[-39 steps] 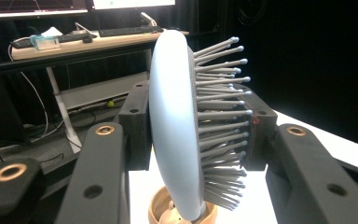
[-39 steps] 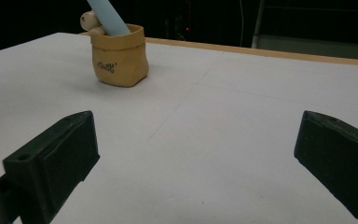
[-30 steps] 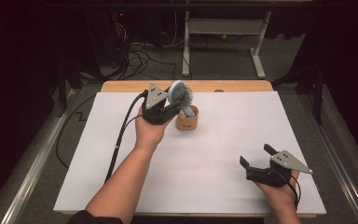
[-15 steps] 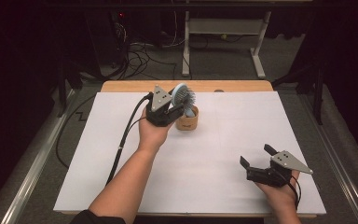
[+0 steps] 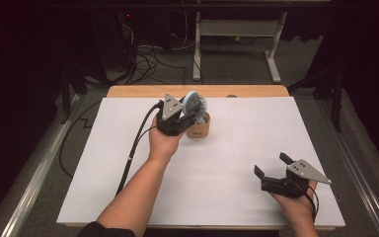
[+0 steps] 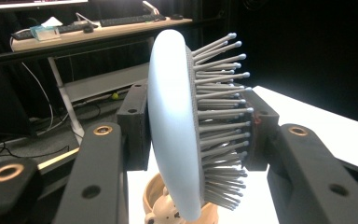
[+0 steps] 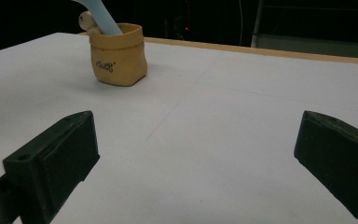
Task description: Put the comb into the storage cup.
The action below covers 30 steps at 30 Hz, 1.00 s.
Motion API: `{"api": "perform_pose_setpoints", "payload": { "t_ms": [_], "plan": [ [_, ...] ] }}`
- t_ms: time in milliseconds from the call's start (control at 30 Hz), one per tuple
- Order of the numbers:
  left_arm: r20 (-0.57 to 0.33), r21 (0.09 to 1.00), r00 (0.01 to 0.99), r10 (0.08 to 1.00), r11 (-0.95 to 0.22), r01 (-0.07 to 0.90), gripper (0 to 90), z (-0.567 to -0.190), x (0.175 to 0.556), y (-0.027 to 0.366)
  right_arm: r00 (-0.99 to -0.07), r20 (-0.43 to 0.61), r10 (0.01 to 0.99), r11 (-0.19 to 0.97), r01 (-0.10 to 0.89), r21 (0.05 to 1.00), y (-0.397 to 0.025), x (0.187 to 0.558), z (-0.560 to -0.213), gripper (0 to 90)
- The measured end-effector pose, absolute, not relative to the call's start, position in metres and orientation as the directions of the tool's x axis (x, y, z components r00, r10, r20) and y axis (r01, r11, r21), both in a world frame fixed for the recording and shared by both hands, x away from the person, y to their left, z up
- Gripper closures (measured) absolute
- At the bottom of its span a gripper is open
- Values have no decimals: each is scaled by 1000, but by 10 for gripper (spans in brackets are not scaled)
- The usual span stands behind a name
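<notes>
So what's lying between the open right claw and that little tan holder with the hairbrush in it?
Nothing: in the right gripper view, bare white table cover runs from the right claw to the tan holder.

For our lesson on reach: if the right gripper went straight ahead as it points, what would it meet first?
Probably bare white table: the right gripper stands open, and the tan pot sits left of its line.
</notes>
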<state>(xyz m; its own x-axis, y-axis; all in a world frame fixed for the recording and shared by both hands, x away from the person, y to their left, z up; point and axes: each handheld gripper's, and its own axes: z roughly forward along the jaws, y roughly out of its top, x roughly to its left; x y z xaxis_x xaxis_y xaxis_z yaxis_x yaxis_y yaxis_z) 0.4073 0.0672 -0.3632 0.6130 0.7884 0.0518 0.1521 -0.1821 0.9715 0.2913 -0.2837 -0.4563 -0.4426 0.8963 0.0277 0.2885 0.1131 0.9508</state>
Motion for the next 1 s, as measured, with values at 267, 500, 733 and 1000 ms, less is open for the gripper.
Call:
{"api": "perform_pose_setpoints", "payload": {
  "t_ms": [267, 500, 733, 1000],
  "plan": [
    [59, 974, 616, 786, -182, 138, 540, -367, 407, 65, -443, 28, 896, 112, 288, 951, -284, 292, -457, 1],
    [71, 974, 618, 783, -189, 128, 526, -368, 407, 63, -443, 27, 896, 114, 289, 951, -283, 291, -457, 1],
    [76, 973, 616, 784, -194, 128, 517, -370, 407, 61, -443, 26, 896, 115, 289, 950, -283, 291, -457, 2],
    [65, 971, 623, 780, -194, 141, 472, -371, 409, 60, -440, 27, 898, 115, 291, 950, -284, 292, -457, 2]
  ]
}}
